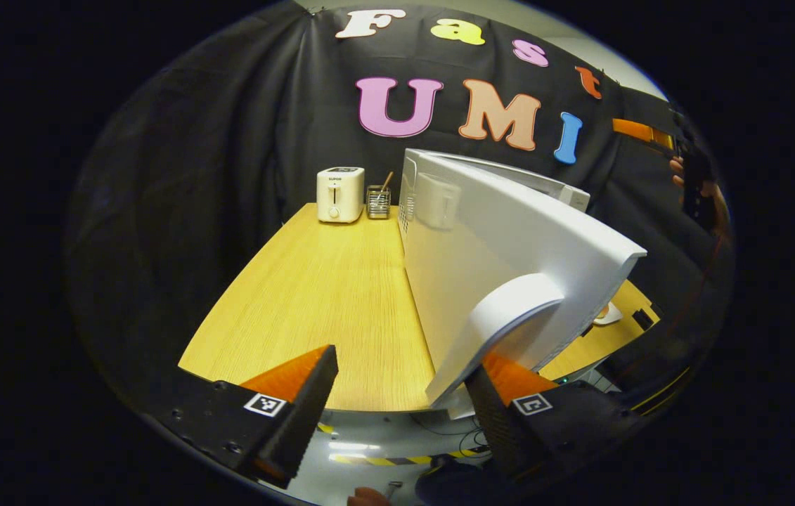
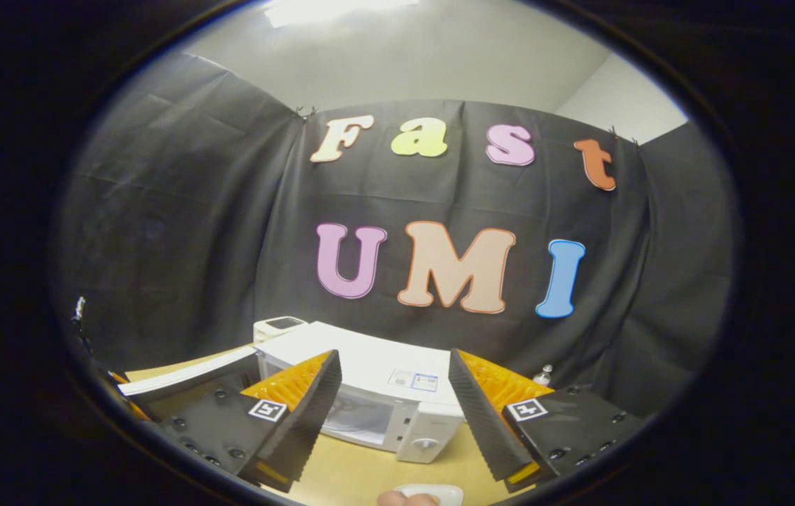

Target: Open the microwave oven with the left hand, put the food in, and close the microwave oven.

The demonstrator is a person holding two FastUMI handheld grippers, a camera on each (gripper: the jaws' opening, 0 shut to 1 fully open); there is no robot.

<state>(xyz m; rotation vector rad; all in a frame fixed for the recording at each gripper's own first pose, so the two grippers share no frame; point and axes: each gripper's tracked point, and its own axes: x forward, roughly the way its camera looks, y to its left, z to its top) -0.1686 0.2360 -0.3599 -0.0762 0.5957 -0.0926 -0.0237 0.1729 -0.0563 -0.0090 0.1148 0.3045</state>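
Note:
The white microwave (image 2: 376, 365) stands on the wooden table, and its door (image 1: 509, 239) is swung wide open toward me. The door's curved white handle (image 1: 516, 306) ends just above the right finger of my left gripper (image 1: 404, 365), which is open with nothing pressed between its fingers. In the right gripper view the cavity (image 2: 362, 416) shows beside the knob panel (image 2: 425, 441). My right gripper (image 2: 393, 358) is open and held high in front of the oven. A white plate with food (image 2: 432, 493) lies on the table below it; the same plate (image 1: 608, 314) peeks out past the door.
A cream toaster (image 1: 340, 195) and a wire holder with sticks (image 1: 378, 202) stand at the table's back. The bare table top (image 1: 320, 295) spreads left of the door. A small bottle (image 2: 546, 374) stands behind the oven. Floor with striped tape (image 1: 383, 460) lies below the table edge.

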